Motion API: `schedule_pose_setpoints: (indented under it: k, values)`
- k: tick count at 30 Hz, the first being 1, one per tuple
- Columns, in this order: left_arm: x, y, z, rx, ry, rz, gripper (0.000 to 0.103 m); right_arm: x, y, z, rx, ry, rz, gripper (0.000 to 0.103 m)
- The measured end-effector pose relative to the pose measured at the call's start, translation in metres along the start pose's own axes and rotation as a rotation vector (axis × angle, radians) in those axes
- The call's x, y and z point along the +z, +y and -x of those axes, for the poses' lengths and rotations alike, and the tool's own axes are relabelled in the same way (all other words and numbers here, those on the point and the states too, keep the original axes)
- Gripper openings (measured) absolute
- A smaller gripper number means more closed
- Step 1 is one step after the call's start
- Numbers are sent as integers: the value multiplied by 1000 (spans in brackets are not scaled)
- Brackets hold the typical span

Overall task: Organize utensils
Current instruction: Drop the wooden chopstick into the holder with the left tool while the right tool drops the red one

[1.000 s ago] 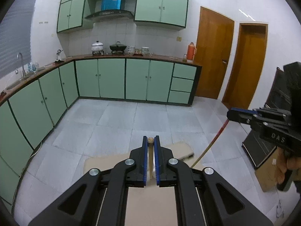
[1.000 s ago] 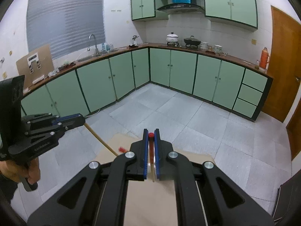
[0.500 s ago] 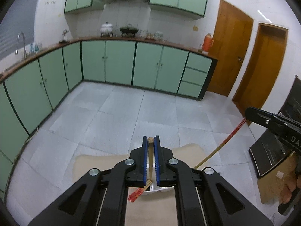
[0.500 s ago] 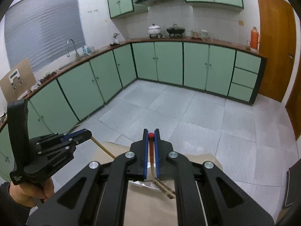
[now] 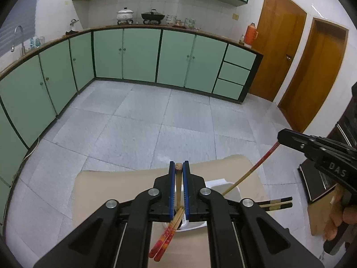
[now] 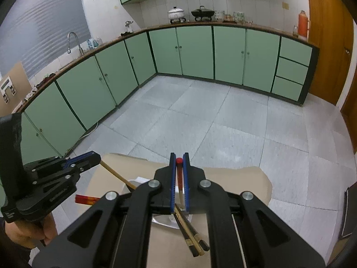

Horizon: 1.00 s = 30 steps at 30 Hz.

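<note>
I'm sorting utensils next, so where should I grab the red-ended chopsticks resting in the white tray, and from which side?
Probably the red ends of the red-ended chopsticks: they stick out past the white tray rim, where nothing crowds them. Come from that near side, pinching across both sticks.

Chopsticks (image 5: 165, 240) in tray (image 5: 225, 189) on table (image 5: 116, 185)

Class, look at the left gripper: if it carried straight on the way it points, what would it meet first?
Probably the white tray on the table, where red-tipped chopsticks already lie. The left gripper, shut on a chopstick, points down at it; depth is uncertain.
</note>
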State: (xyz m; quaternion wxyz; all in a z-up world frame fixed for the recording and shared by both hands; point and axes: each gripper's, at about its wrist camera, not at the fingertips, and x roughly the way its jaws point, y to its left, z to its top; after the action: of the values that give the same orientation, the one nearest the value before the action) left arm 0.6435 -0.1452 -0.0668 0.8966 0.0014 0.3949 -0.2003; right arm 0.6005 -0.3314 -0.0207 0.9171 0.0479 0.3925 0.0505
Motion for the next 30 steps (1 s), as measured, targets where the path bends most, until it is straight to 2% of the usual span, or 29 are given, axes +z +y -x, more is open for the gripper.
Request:
schedule_pose_setpoints:
  k: [3, 4, 5, 6, 7, 11, 16, 17, 19, 20, 22, 24, 28, 30]
  values:
    - [-2, -1, -1, 17, 0, -15, 8, -4, 2, -5, -9, 14, -6, 11]
    - [-3, -2, 1, 23, -3, -18, 13, -5, 2, -6, -10, 17, -13, 24]
    - [-3, -3, 2, 27, -8, -20, 17, -6, 3, -4, -21, 12, -15, 32]
    - [-4, -3, 4, 33, -15, -21, 27, -7, 3, -2, -32, 3, -10, 36]
    - [-4, -3, 8, 39, -25, -21, 32, -9, 4, 0, -38, -5, 2, 36]
    - [-6, 3, 23, 47, -45, -16, 42, -16, 1, 14, -32, -26, -3, 36]
    - [-13, 12, 50, 74, -94, 0, 67, -31, -9, 36, -32, -56, -28, 36]
    - [-16, 14, 54, 75, -97, 5, 70, -35, -11, 40, -31, -61, -35, 38]
    - [-26, 19, 64, 88, -104, 11, 82, -42, -11, 50, -45, -76, -33, 56]
    - [-31, 20, 68, 98, -110, 9, 86, -49, -10, 58, -60, -92, -29, 61]
    - [-49, 22, 81, 127, -133, -2, 97, -63, -9, 70, -84, -116, -27, 81]
    - [-69, 23, 93, 150, -156, -20, 97, -81, -6, 82, -104, -146, -20, 90]
    - [-113, 29, 117, 174, -153, -17, 97, -120, 8, 103, -139, -190, 16, 96]
    - [-130, 30, 133, 186, -184, -18, 97, -140, 17, 113, -165, -216, 34, 97]
